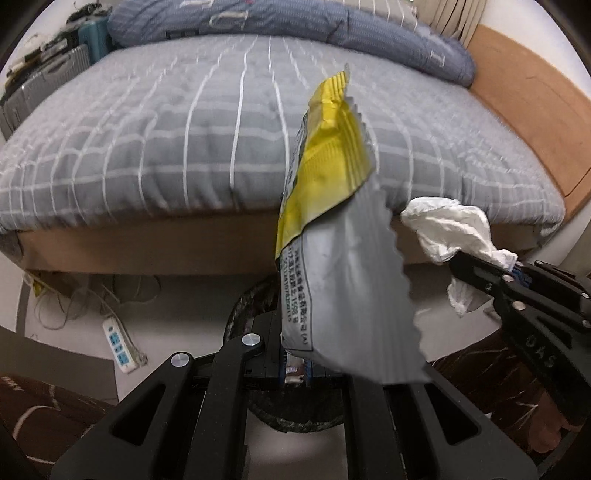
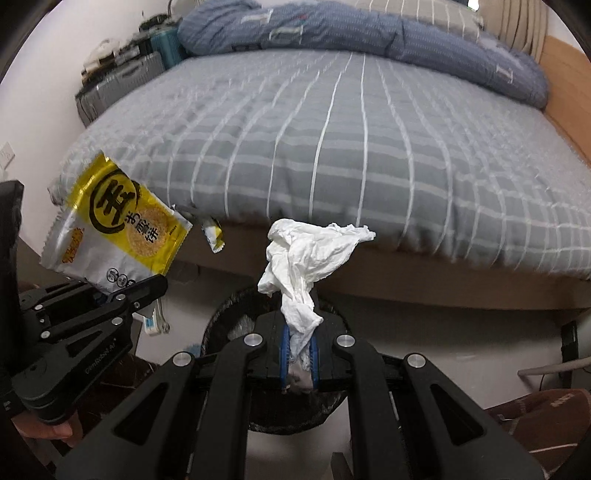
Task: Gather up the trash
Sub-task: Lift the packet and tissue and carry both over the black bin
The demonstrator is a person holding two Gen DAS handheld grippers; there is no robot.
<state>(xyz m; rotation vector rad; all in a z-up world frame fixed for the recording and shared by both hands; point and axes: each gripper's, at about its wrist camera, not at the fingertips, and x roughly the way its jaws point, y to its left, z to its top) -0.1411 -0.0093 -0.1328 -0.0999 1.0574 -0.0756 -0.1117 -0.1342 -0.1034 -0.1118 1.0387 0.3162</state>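
My left gripper [image 1: 295, 369] is shut on a yellow and silver snack wrapper [image 1: 332, 229], which stands up in front of the bed. The wrapper also shows in the right wrist view [image 2: 114, 229], held by the left gripper [image 2: 147, 286]. My right gripper [image 2: 299, 350] is shut on a crumpled white tissue [image 2: 310, 251]. The tissue also shows in the left wrist view [image 1: 450, 229], held by the right gripper [image 1: 458, 258]. A dark round trash bin [image 2: 236, 317] stands on the floor right below both grippers; its rim shows in the left wrist view [image 1: 243, 306].
A bed with a grey striped cover [image 2: 332, 147] and a blue duvet [image 2: 369, 29] fills the background. A small yellow scrap [image 2: 214, 234] hangs at the bed's edge. A power strip [image 1: 120, 345] and cables lie on the floor at the left. Suitcases [image 1: 48, 81] stand beside the bed.
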